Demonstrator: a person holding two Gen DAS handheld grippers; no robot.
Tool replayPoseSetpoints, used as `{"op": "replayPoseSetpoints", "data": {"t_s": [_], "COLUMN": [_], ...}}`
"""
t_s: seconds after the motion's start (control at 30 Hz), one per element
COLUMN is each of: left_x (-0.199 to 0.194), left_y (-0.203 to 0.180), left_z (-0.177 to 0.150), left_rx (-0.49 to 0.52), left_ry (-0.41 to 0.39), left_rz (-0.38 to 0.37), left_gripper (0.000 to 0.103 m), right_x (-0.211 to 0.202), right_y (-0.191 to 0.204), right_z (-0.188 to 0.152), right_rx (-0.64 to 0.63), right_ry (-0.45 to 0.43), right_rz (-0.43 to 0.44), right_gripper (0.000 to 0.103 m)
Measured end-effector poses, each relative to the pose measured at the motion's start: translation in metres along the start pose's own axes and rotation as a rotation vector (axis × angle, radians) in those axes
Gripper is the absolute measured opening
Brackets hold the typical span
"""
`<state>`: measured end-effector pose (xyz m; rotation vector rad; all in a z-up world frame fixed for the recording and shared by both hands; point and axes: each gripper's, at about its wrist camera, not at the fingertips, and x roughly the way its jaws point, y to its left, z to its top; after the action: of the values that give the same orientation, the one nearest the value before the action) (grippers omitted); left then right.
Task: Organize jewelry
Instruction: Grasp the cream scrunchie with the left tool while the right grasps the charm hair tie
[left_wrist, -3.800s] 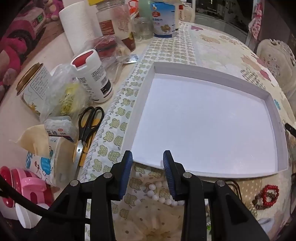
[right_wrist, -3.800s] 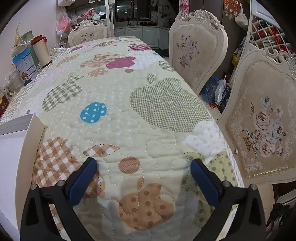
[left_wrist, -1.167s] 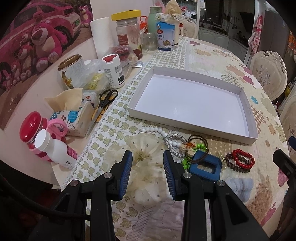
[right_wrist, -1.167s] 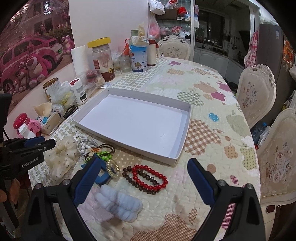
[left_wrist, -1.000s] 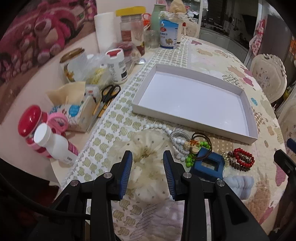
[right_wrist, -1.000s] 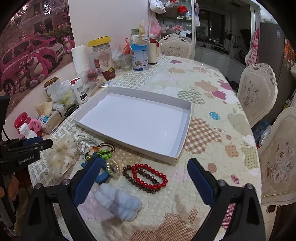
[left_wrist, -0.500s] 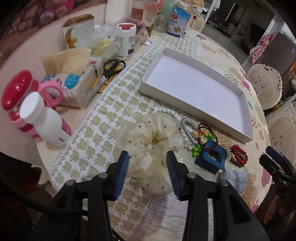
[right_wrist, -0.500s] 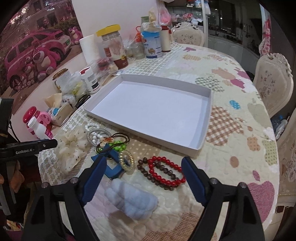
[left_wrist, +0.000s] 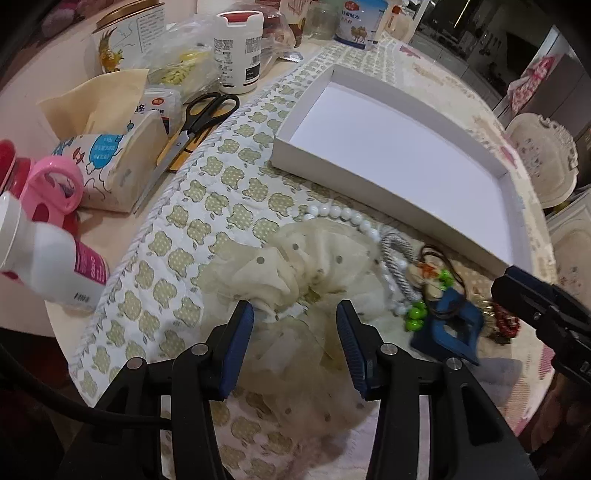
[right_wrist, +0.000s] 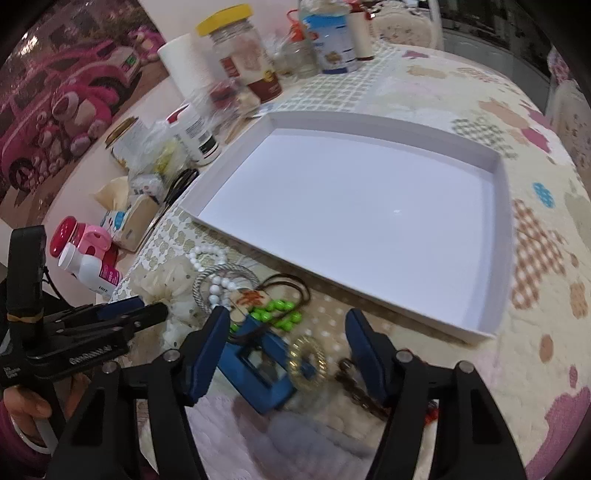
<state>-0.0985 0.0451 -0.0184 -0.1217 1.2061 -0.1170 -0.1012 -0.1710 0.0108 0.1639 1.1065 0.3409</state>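
Observation:
A white tray (left_wrist: 399, 147) (right_wrist: 351, 206) lies empty on the quilted table. In front of it sits a pile: cream scrunchie (left_wrist: 295, 266) (right_wrist: 162, 288), white bead bracelet (left_wrist: 332, 212) (right_wrist: 207, 254), silver coil bracelet (left_wrist: 395, 258), green beads (right_wrist: 277, 310), blue hair clip (left_wrist: 450, 332) (right_wrist: 258, 365), gold ring bracelet (right_wrist: 306, 358), brown beads (right_wrist: 354, 384). My left gripper (left_wrist: 294, 314) hangs just over the scrunchie, its jaws opening and the pads clear of the fabric. My right gripper (right_wrist: 288, 325) hovers over the blue clip and gold ring, jaws closing, touching nothing.
Left of the quilt stand scissors (left_wrist: 199, 118), a tissue pack (left_wrist: 110, 155), a white bottle (left_wrist: 48, 258), a red-capped jar (left_wrist: 238, 51) and a tin (left_wrist: 125, 33). A yellow-lidded jar (right_wrist: 240, 48) stands at the back. A chair (left_wrist: 543, 155) is at the right.
Both grippers have come down closer to the jewelry pile. The left jaws stand wider over the scrunchie. The right jaws have narrowed and now frame the blue clip.

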Motion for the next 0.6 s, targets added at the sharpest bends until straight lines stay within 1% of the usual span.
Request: {"op": "replayPoseSetpoints", "data": {"t_s": [0.07,0.13,0.17,0.2,0.23,0.33,0.4,0.53,0.57,0.6], "left_x": [0.005,0.007,0.008,0.008,0.009,0.009,0.009,0.011,0.012,0.013], "left_y": [0.000,0.000,0.001,0.003,0.005,0.012,0.013,0.008,0.007,0.006], "left_z": [0.001,0.003,0.004,0.005,0.006,0.008,0.009,0.008,0.008,0.008], "left_rx": [0.012,0.022,0.029,0.035,0.038,0.027,0.030,0.053,0.059,0.063], "left_ry": [0.004,-0.006,-0.008,-0.013,-0.018,-0.015,-0.010,-0.001,0.005,0.010], "left_rz": [0.012,0.023,0.032,0.044,0.053,0.039,0.034,0.039,0.042,0.043], "left_gripper": [0.040,0.027,0.023,0.016,0.013,0.012,0.012,0.012,0.013,0.018], "right_x": [0.007,0.015,0.021,0.026,0.031,0.046,0.056,0.069,0.072,0.075], "right_y": [0.009,0.017,0.021,0.024,0.025,0.027,0.028,0.033,0.034,0.035], "right_z": [0.004,0.008,0.011,0.013,0.014,0.016,0.018,0.016,0.015,0.015], "right_rx": [-0.035,-0.066,-0.088,-0.109,-0.124,-0.143,-0.148,-0.175,-0.180,-0.181], "right_ry": [0.016,0.040,0.062,0.081,0.098,0.137,0.164,0.200,0.213,0.223], "right_rz": [0.003,0.018,0.024,0.022,0.018,0.013,0.019,0.008,0.007,0.008], "right_gripper": [0.066,0.066,0.066,0.066,0.066,0.065,0.061,0.058,0.056,0.053]}}
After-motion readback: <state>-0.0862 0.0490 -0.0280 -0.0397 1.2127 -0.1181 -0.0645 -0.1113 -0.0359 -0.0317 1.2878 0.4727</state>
